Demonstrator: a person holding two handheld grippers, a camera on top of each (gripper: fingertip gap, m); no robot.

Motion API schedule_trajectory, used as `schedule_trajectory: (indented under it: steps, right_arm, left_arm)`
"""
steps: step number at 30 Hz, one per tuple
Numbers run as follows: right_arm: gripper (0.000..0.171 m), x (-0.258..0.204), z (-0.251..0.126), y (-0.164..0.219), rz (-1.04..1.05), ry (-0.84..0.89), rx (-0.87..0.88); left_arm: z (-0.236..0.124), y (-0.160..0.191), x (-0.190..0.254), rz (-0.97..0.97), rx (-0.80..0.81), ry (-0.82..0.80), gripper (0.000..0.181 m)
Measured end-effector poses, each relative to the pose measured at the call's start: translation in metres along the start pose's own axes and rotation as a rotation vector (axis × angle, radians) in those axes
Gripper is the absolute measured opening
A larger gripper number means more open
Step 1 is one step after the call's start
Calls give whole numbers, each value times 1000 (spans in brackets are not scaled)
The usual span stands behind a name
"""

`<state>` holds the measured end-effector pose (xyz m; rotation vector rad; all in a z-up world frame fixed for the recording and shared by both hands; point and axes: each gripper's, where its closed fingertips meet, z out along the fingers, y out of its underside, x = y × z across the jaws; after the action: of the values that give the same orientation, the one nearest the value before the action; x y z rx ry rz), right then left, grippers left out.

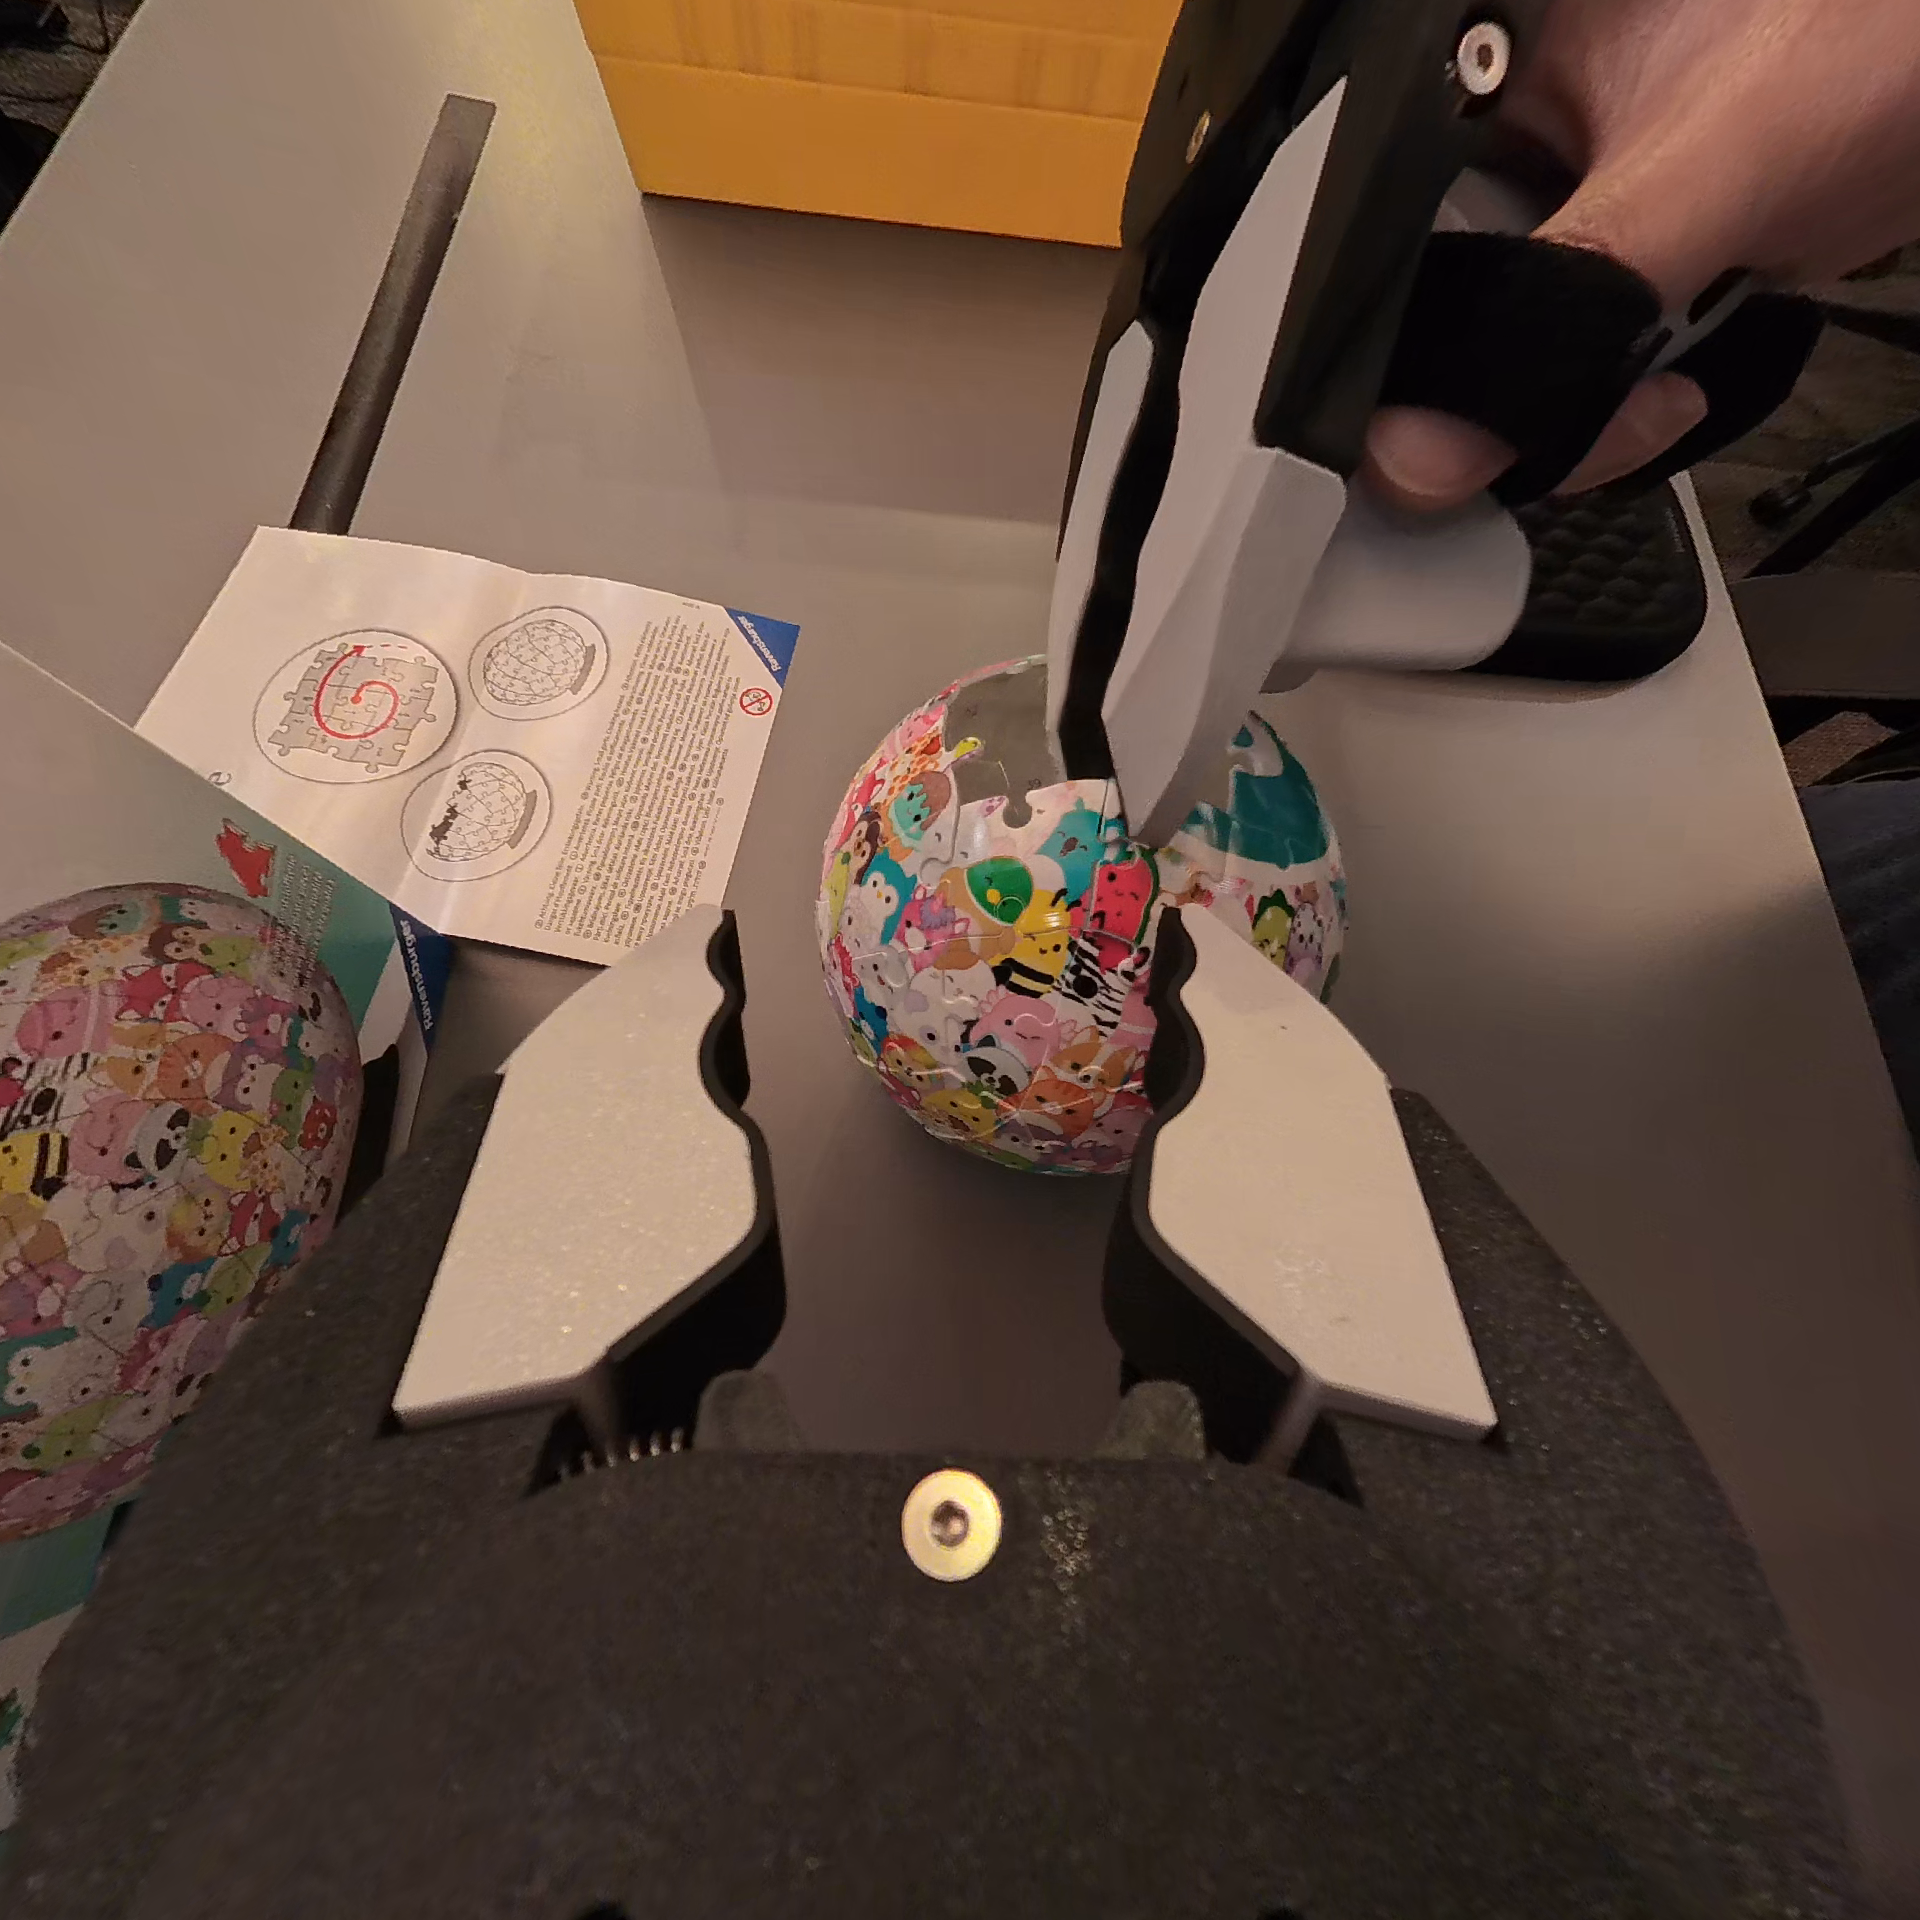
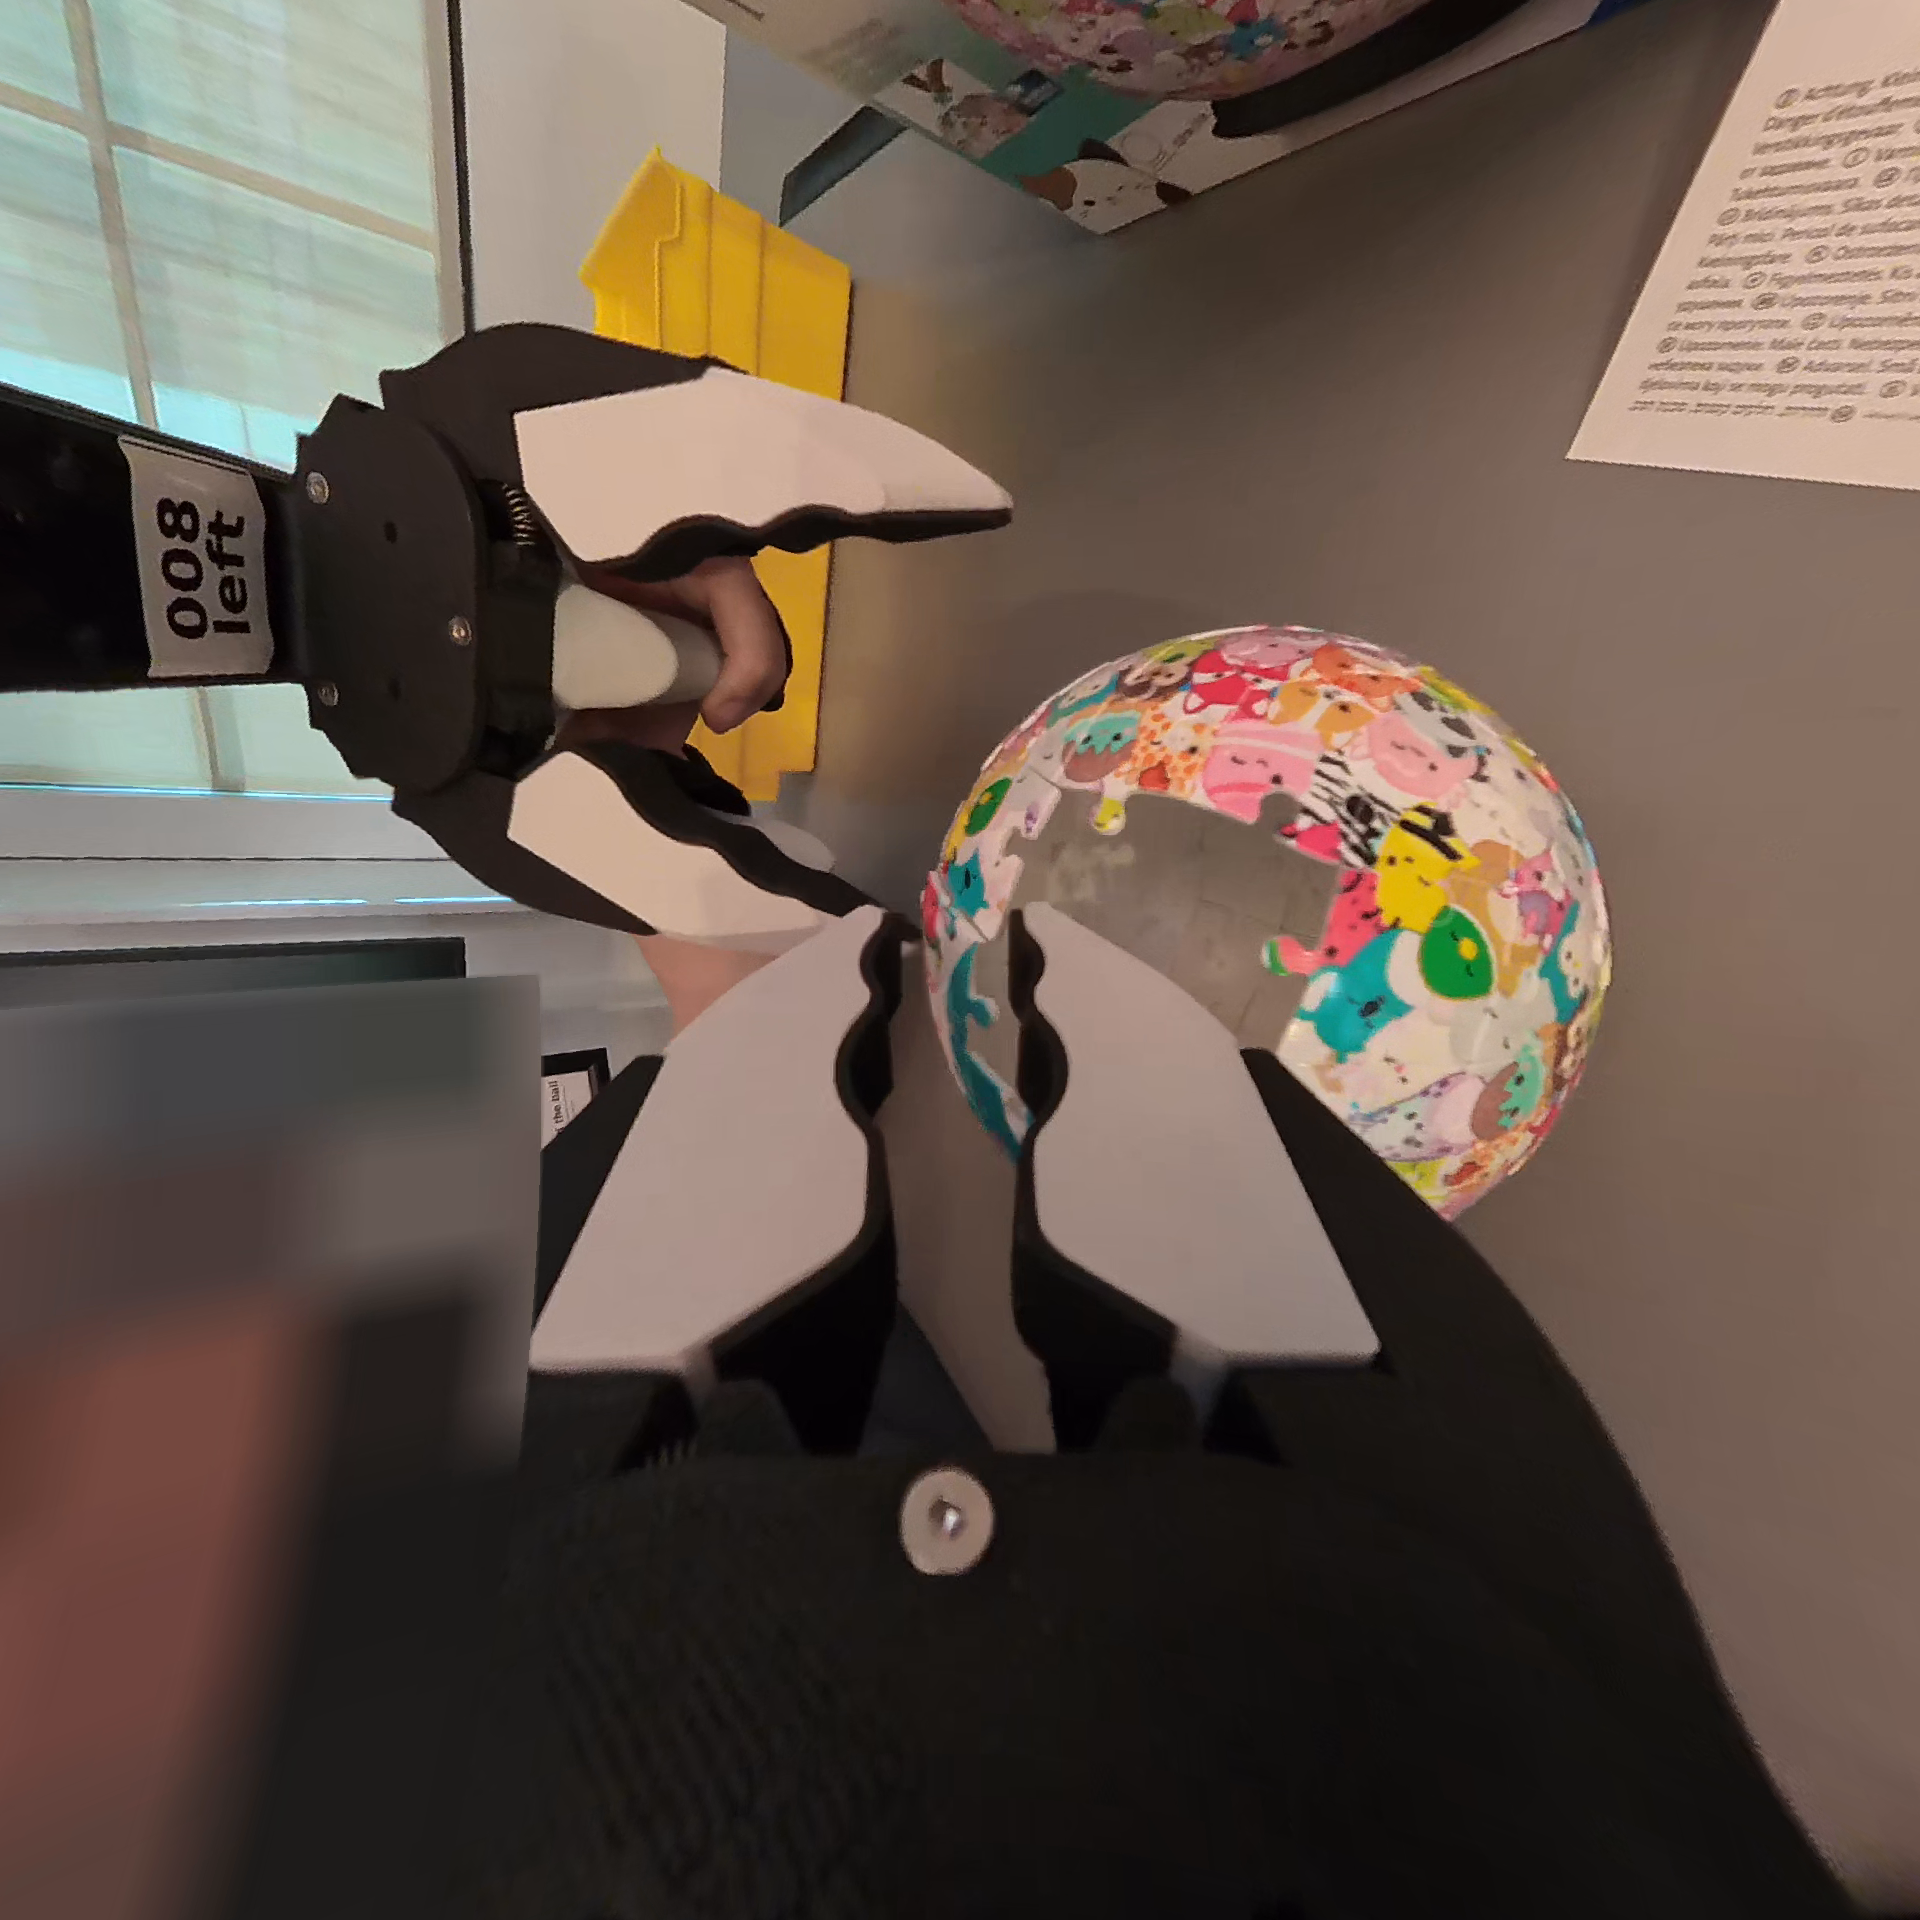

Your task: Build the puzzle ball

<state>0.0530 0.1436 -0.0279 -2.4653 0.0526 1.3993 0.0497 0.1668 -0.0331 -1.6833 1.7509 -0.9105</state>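
We see the right gripper (image 1: pixel 1096 774) angled down from upper right, jaws narrowly parted over the puzzle ball (image 1: pixel 1081 935) rim; left gripper (image 1: pixel 945 956) wide, empty.

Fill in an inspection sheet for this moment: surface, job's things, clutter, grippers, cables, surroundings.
Surface: grey table, dimly lit.
Job's things: puzzle ball stands on the table, mostly built, with an open hole near the top; no loose pieces seen.
Clutter: instruction sheet lies flat left of the ball; puzzle box at the left edge; yellow bin at the far edge; black pad to the right.
Grippers: left gripper open, close in front of the ball; right gripper nearly shut, tips at the hole's rim; whether it holds a piece cannot be told.
Cables: nothing seen.
Surroundings: window beyond the table.
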Motion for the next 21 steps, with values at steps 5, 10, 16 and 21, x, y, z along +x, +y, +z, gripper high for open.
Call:
schedule_trajectory:
  steps: [5, 10, 16, 21]
  right_arm:
    - [19, 1, 1, 0, 18, 33, -40]
    - [16, 4, 1, 4, 29, 86, -88]
    - [12, 5, 1, 3, 66, 97, -96]
    - [12, 5, 1, 3, 56, 108, -99]
  left_arm:
    - [0, -1, 0, 2, 1, -2, 74]
    - [1, -1, 1, 0, 4, 5, 74]
    - [1, -1, 1, 2, 6, 7, 72]
    - [1, -2, 2, 2, 8, 9, 71]
